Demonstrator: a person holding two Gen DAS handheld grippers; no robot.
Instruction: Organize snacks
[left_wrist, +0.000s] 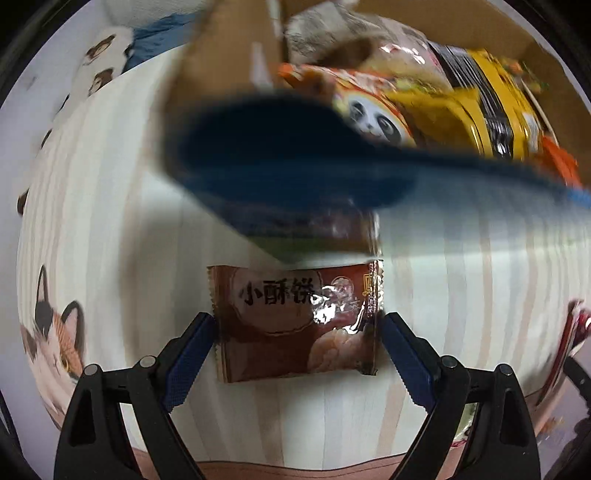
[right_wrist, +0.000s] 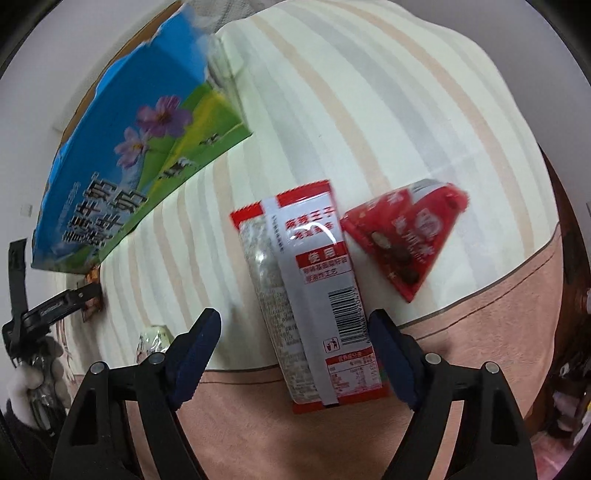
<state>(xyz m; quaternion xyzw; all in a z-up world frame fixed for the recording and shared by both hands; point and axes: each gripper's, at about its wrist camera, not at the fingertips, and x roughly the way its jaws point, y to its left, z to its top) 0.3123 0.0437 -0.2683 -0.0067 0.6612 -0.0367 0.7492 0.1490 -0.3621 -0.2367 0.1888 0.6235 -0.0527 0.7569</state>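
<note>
Under my left hand-held gripper (left_wrist: 297, 328) lies a brown biscuit packet (left_wrist: 295, 321), flat on the striped cloth (left_wrist: 110, 206) that covers the surface. The packet sits between the two blue pads; the left pad seems to meet the packet's crimped edge and the right pad stands just beside the other edge, so I read the jaws as wide and around it, with no squeeze that I can see. At 12 o'clock from the packet a blurred dark blue flap (left_wrist: 280, 162) crosses the view, and behind it, at 1 o'clock, a cardboard box (left_wrist: 480, 33) holds a panda-print bag (left_wrist: 369, 107) and a yellow bag (left_wrist: 491, 107). A cat print (left_wrist: 55, 343) shows on the cloth at 9 o'clock.

Under my right hand-held gripper (right_wrist: 295, 332) a red and white snack bag (right_wrist: 314, 288) lies lengthwise, its back label up. It sits toward the right pad, which is just beside its edge, while the left pad stands apart from it; the jaws are wide and not pressing. A red triangular packet (right_wrist: 406, 236) lies at 2 o'clock, just beside the bag. At 10 o'clock stands a blue and green carton (right_wrist: 122, 158) with flowers printed on it. A small pale wrapped item (right_wrist: 155, 338) lies at 8 o'clock near the left pad.
</note>
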